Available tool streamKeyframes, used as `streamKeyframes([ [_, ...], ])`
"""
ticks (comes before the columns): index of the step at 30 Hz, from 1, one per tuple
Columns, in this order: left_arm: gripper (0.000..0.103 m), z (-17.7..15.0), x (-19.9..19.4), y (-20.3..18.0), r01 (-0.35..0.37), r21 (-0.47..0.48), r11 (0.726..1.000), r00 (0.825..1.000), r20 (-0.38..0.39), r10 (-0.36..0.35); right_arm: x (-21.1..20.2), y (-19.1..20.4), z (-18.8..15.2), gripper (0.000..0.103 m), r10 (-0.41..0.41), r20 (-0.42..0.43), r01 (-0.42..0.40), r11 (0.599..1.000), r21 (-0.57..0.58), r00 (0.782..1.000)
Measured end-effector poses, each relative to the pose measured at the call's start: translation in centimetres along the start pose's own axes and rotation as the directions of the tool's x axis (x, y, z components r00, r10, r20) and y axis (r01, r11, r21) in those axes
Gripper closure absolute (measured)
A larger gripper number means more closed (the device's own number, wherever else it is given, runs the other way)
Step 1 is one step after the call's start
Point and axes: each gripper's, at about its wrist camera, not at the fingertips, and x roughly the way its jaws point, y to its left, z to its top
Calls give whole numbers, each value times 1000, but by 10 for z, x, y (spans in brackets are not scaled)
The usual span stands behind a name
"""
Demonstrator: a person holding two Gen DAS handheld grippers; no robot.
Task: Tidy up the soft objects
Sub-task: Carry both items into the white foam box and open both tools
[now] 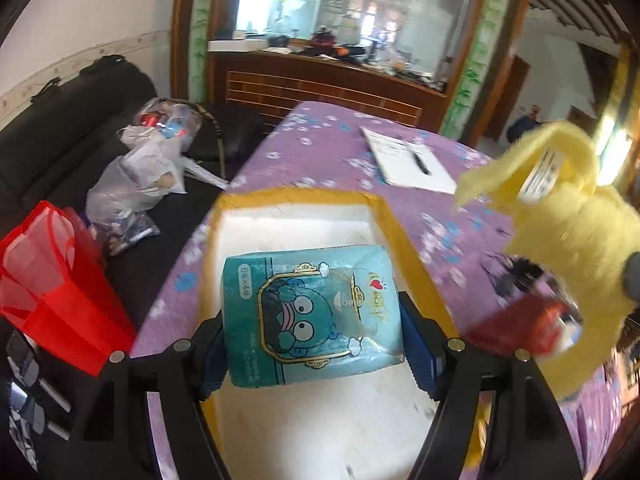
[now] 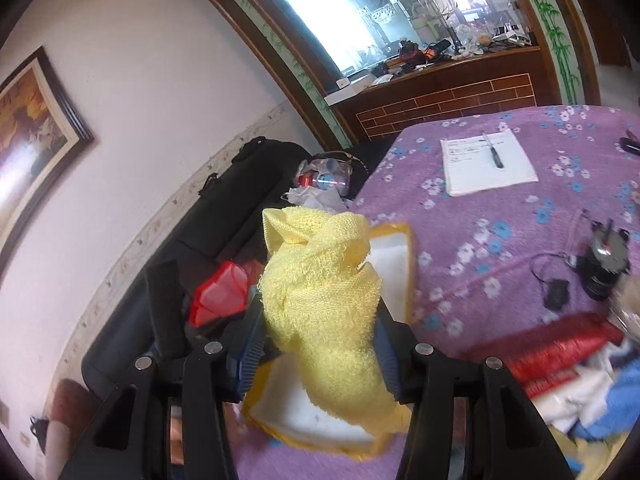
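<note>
Pack: teal tissue pack (image 1: 312,316) with a cartoon face, held above the white inside of the box (image 1: 384,216), nearer its close end.
Left gripper: left gripper (image 1: 316,348) clenched on the pack, one blue pad (image 1: 420,356) pressed to each short side; the pack fills the gap between the fingers and juts forward past their tips.
Towel: yellow towel (image 2: 320,312) bunched and hanging, held over the box's near right edge; blurred in the left view.
Right gripper: right gripper (image 2: 316,356) grasping the towel; cloth squeezed between the pads, a loose flap rising above the tips and the rest drooping below.
Box: yellow-rimmed, white inside, at the table's (image 2: 520,208) left edge.
Table: purple flowered cloth; a notepad (image 2: 486,166) with a pen (image 2: 494,154) toward the far edge.
Pile: red, white and blue cloths (image 2: 568,380) at the table's near right.
Left of table: a dark sofa (image 1: 60,140) with plastic bags (image 1: 136,176) and a red bag (image 1: 56,280).
</note>
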Motion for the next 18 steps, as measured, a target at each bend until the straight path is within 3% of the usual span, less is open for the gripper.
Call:
streamKeyframes([
  [3,30,16,11,10,-7,-36,999,1000,-10,6,24,7,30,48,39,25,-40,999,31,999],
  [6,30,24,31,15,-38,-61,997,999,-37,36,53,3,42,48,17,28,-19,997,68,999],
  [12,30,12,75,15,-124,-31,992,984,-135,118,122,-35,26,48,-43,-130,61,988,145,991],
  [18,30,9,82,9,-134,-3,991,981,-141,132,161,-41,15,48,-88,-213,115,986,118,973],
])
